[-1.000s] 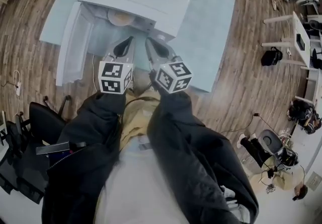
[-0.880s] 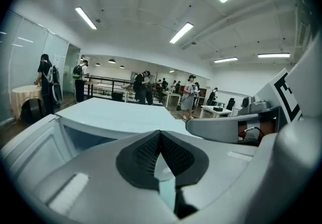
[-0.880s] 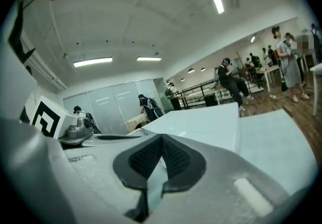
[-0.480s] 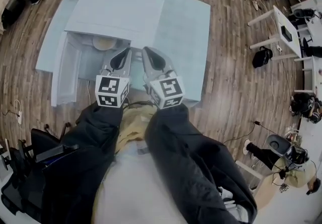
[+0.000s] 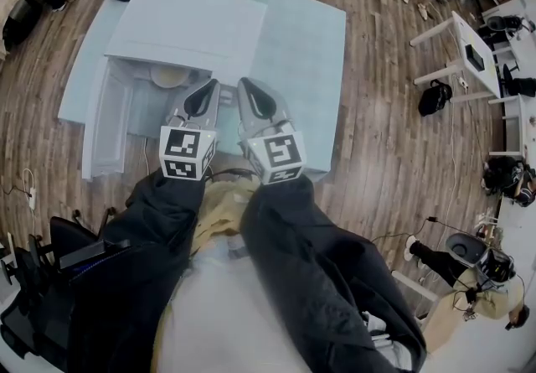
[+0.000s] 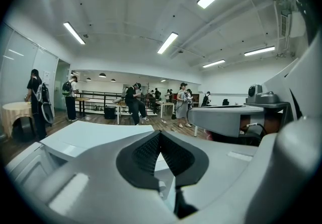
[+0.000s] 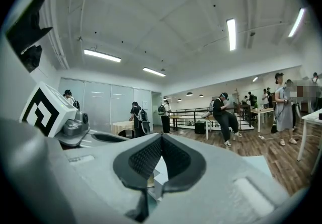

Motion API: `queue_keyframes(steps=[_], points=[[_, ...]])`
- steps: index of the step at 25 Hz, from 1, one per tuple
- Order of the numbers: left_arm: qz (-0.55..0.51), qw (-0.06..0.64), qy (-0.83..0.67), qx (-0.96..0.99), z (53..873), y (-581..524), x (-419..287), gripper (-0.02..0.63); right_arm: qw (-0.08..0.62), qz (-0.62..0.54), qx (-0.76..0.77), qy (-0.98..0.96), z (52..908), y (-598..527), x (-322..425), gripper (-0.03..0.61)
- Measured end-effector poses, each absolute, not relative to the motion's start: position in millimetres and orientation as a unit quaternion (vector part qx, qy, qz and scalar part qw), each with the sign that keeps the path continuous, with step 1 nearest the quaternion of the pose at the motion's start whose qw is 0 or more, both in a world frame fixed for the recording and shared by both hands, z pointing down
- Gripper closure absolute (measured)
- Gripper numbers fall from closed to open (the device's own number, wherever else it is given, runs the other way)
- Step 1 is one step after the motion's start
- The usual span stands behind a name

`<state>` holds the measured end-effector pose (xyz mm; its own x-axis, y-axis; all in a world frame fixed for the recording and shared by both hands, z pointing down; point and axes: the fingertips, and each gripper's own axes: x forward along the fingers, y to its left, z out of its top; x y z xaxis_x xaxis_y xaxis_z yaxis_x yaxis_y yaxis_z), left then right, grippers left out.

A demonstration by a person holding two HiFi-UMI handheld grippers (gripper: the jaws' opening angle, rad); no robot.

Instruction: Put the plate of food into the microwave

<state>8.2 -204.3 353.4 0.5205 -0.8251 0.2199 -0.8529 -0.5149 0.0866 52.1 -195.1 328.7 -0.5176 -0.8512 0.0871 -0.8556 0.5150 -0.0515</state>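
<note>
Starting at the left of the head view: the microwave door [image 5: 105, 124] hangs wide open. Just right of it, in the upper left of the frame, I can see the plate of food [image 5: 170, 76] sitting inside the microwave [image 5: 188, 28] — so I judge the placing step essentially done. Centre frame, my left gripper [image 5: 210, 84] has its jaws pressed together on nothing. Beside it the right gripper [image 5: 246, 83] is likewise closed and empty, and both hover in front of the cavity, clear of the plate. Next move, as I read it: nothing left to carry — at most push the door shut, which means swinging a closed tip out to the door's far left edge. Count: one microwave, one door, one plate, two grippers, one pale-blue table [image 5: 306, 61].
</note>
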Motion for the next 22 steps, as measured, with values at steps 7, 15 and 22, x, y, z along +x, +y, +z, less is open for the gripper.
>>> queue_keyframes(steps=[7,15,22], points=[[0.077,0.091,-0.488,0.865,354,-203,4,0.617,0.028,0.043,0.490,-0.870,329,-193,48,0.586],[0.084,0.096,-0.492,0.861,358,-204,-1,0.617,0.026,0.046,0.481,-0.875,331,-193,43,0.586],[0.087,0.098,-0.497,0.858,360,-206,-5,0.617,0.026,0.048,0.479,-0.876,332,-196,42,0.586]])
